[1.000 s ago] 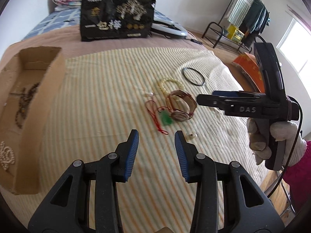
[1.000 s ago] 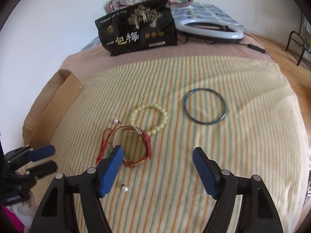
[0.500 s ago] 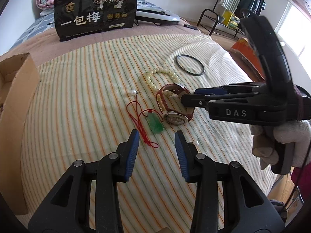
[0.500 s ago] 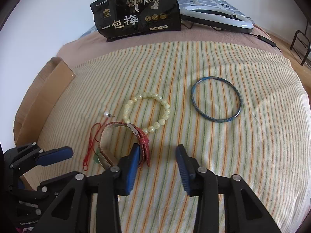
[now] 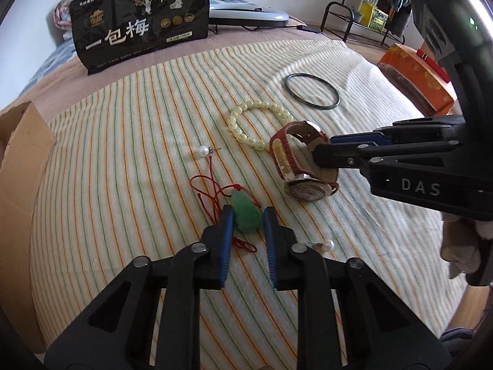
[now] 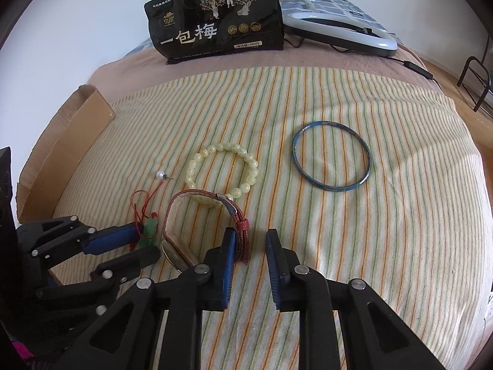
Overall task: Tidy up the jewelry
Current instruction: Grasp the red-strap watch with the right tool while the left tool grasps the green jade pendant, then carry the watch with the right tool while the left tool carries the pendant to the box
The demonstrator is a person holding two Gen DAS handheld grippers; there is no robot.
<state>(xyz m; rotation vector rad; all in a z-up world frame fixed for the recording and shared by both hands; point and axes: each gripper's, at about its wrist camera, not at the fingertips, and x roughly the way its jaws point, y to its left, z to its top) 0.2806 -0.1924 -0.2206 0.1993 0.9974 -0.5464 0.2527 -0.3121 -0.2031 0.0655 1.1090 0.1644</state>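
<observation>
A green jade pendant on a red cord lies on the striped cloth. My left gripper is open with its tips on either side of the pendant; it also shows in the right wrist view. A red-strapped watch stands on its side beside a yellow bead bracelet. My right gripper is open, its left fingertip against the watch strap. A dark bangle lies to the right. Two pearl earrings lie loose, one by the cord, one by my left gripper.
A cardboard box stands at the cloth's left edge. A black snack bag and a white ring light lie at the back. An orange box sits off the bed's right side.
Both grippers have moved forward and down to the jewelry. The left one now straddles the jade pendant. The right one narrowed from wide open and reached the watch strap.
</observation>
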